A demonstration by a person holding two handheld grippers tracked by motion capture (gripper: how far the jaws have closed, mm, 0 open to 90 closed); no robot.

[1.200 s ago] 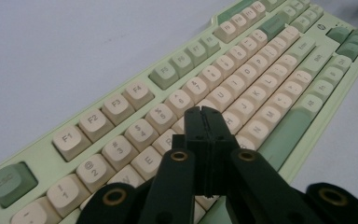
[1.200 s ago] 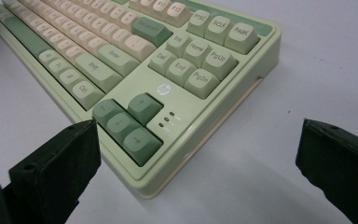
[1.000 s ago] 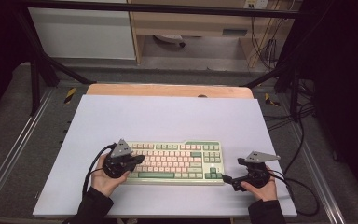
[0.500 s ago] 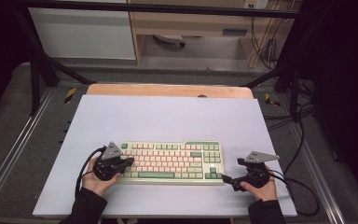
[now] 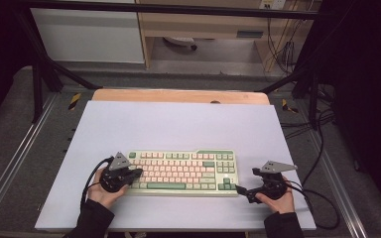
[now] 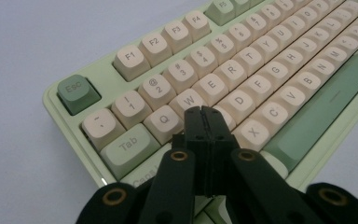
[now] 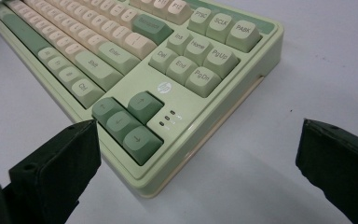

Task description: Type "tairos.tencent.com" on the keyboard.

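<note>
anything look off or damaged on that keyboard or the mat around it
Nothing stands out. The keyboard lies flat and square on the mat, no keycap visibly missing or lifted. The left gripper is shut over the A key area; the right gripper is open beside the arrow keys.

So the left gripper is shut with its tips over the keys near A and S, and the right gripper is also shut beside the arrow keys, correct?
Not quite. The right gripper is open: in the right gripper view its jaws stand wide apart, at the keyboard's arrow-key corner. The left gripper is indeed shut over the keys near A and S, as the left gripper view shows.
</note>
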